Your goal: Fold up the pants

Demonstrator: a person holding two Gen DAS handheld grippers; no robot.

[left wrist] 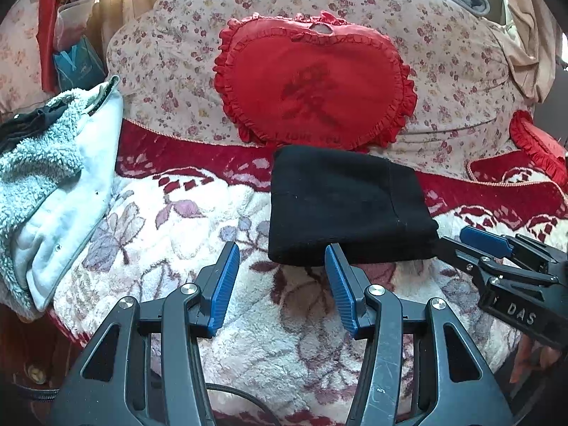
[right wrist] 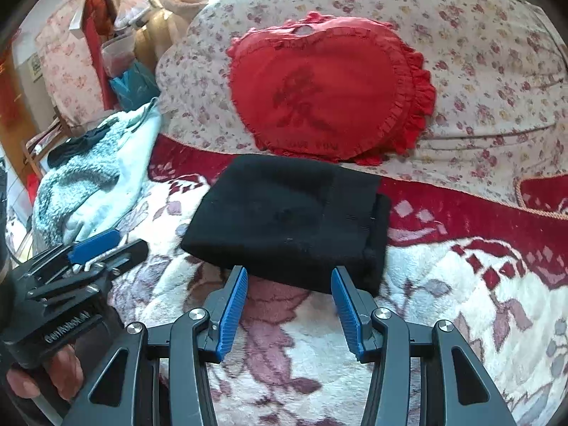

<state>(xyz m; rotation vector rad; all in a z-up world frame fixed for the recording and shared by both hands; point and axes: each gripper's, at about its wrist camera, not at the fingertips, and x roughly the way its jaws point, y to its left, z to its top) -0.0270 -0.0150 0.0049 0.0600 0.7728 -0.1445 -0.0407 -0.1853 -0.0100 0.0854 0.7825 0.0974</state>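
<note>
The black pants [left wrist: 340,202] lie folded into a compact rectangle on the floral fleece blanket [left wrist: 198,241]; they also show in the right wrist view [right wrist: 287,220]. My left gripper [left wrist: 282,252] is open and empty, its tips just short of the pants' near edge. My right gripper [right wrist: 289,275] is open and empty, its tips at the pants' near edge. The right gripper shows at the right in the left wrist view [left wrist: 486,241], beside the pants. The left gripper shows at the left in the right wrist view [right wrist: 96,241].
A red heart-shaped pillow [left wrist: 312,81] leans on a floral quilt [left wrist: 443,71] right behind the pants. A pale blue fleece garment [left wrist: 53,184] is heaped at the left. A second red pillow [left wrist: 539,142] sits at the far right. Bags and clothes stand at the back left.
</note>
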